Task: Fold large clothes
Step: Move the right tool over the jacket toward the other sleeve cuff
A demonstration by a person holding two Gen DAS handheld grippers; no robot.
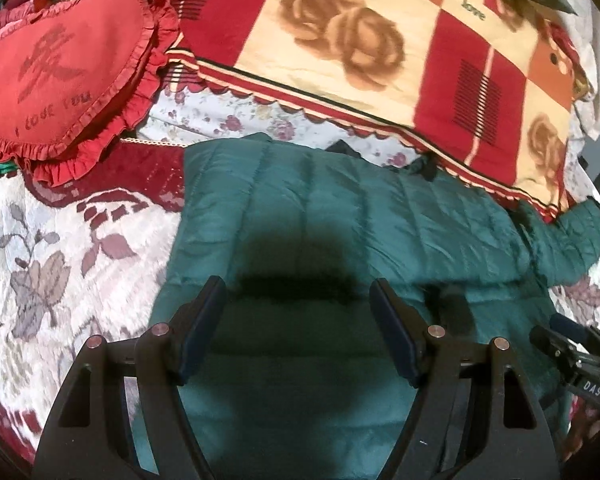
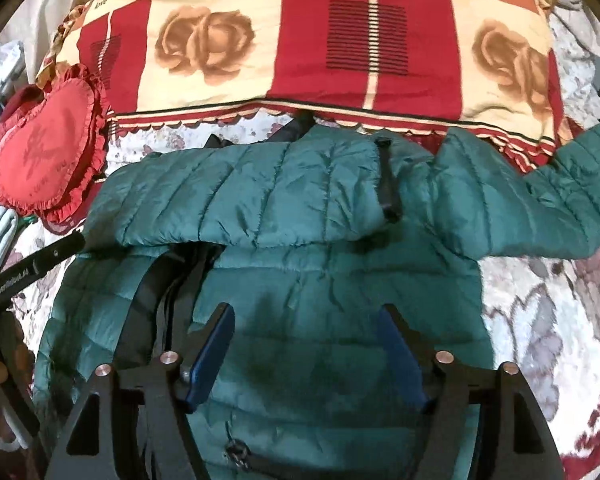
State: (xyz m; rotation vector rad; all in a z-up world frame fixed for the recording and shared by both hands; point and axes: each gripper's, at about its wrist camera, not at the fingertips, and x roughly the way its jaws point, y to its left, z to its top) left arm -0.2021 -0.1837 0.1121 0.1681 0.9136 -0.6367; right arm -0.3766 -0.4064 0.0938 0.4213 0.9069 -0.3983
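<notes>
Left gripper (image 1: 298,296) and right gripper (image 2: 308,320) both hover over the green puffer jacket (image 2: 300,280), jaws spread, gripping nothing. Jacket lies flat on the floral bedspread (image 1: 60,248). Beyond the jacket: red heart pillow (image 1: 60,64), rose-patterned quilt (image 2: 300,40).

A green quilted jacket (image 1: 340,216) lies spread on the bed (image 1: 40,280), over a white cover with a maroon leaf pattern. The left claw (image 1: 298,300) hangs just above the jacket, its dark-padded fingers (image 1: 204,320) wide apart with nothing between them — its shadow falls on the fabric below. At the right edge part of the right claw (image 1: 568,336) shows. Beyond the jacket lies a red-and-cream checked blanket (image 1: 380,40) with printed roses; to its left sits a red heart-shaped pillow (image 1: 60,68) with a frilled edge.
</notes>
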